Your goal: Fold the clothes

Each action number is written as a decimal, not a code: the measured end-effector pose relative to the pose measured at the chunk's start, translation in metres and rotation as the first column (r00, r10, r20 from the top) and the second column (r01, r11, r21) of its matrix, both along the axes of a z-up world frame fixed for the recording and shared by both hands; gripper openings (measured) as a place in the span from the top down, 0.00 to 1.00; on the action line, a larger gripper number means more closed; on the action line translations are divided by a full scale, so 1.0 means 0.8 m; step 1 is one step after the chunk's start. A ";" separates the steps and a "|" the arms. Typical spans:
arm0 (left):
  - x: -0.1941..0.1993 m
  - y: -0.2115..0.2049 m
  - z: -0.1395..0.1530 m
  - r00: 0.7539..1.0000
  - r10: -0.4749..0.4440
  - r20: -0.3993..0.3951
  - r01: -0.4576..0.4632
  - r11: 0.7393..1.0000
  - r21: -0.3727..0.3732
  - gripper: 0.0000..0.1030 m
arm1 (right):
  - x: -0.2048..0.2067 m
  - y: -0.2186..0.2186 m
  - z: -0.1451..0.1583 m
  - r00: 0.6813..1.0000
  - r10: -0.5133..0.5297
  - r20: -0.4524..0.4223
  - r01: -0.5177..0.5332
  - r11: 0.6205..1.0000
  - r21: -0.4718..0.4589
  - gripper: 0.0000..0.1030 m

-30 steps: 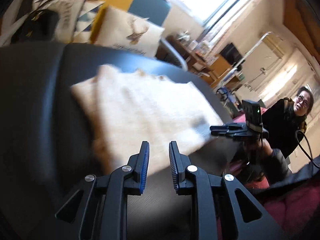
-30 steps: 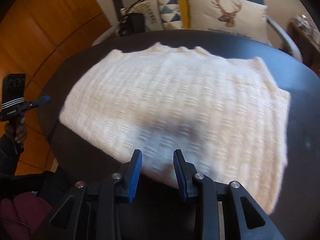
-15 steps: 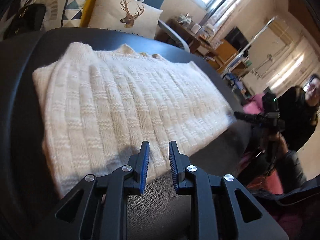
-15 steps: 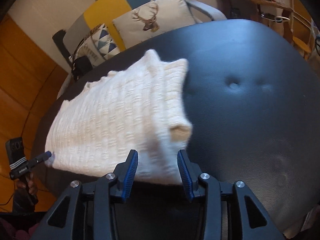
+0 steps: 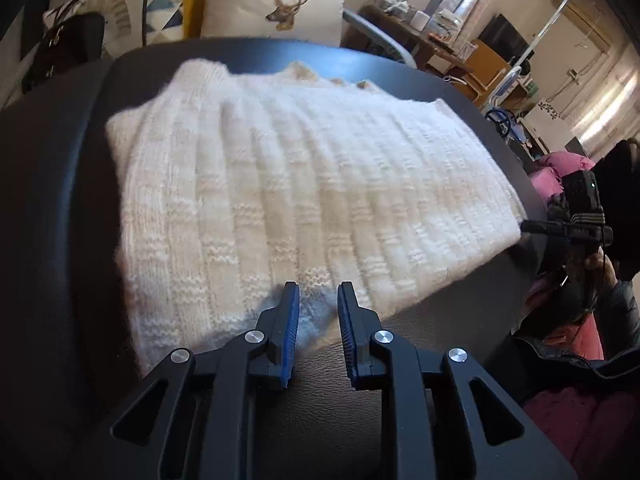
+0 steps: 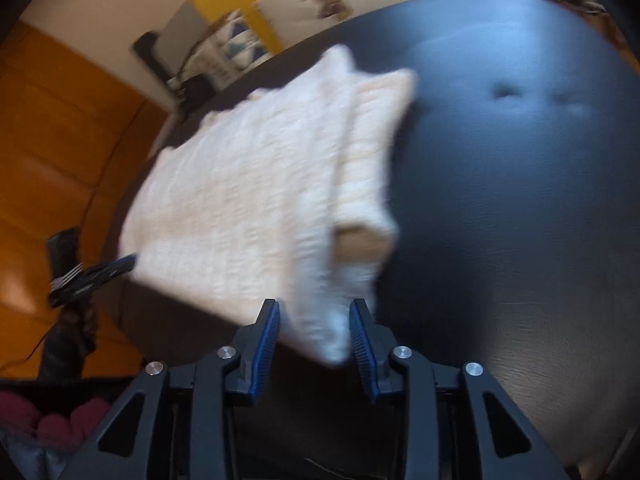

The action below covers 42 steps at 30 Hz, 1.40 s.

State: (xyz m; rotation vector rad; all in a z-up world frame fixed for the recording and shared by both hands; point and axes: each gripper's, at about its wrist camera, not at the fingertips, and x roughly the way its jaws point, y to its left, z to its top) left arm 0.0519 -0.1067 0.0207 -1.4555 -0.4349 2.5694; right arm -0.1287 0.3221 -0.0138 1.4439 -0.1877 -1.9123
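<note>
A cream knit sweater point(image 5: 304, 184) lies folded flat on a black leather surface point(image 5: 52, 240). My left gripper point(image 5: 318, 306) is open at the sweater's near hem, and a bit of the knit sits between its fingertips. In the right wrist view the sweater point(image 6: 248, 200) is blurred by motion. My right gripper point(image 6: 314, 320) is open with the sweater's near corner lying between its blue pads. Each gripper also shows in the other's view: the right gripper point(image 5: 560, 230) at the sweater's right corner, the left gripper point(image 6: 96, 274) at its left edge.
A deer-print cushion point(image 5: 276, 8), a patterned cushion and a black bag point(image 5: 68, 48) line the far side of the surface. A person's dark sleeve point(image 5: 616, 312) and a pink cloth point(image 5: 560, 164) are at the right. Bare black leather point(image 6: 520, 184) stretches right of the sweater.
Both grippers have come down to the sweater's near edge. The right gripper swung to the sweater's right-hand corner, which now lies between its fingers. The left has crept forward onto the hem.
</note>
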 end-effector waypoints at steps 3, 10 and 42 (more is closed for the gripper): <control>-0.008 0.024 0.024 0.996 -0.056 -0.076 0.058 0.998 0.022 0.79 | -0.007 -0.020 0.014 0.997 -0.025 -0.069 0.029 0.998 0.055 0.61; -0.056 0.042 0.011 0.995 -0.039 -0.095 0.044 0.998 0.051 0.79 | -0.026 -0.117 0.026 0.973 0.053 -0.223 -0.010 0.982 0.190 0.58; -0.205 -0.049 -0.029 0.992 -0.077 0.096 0.098 0.967 -0.236 0.69 | -0.061 -0.225 0.015 0.930 0.234 -0.285 -0.156 0.950 0.270 0.42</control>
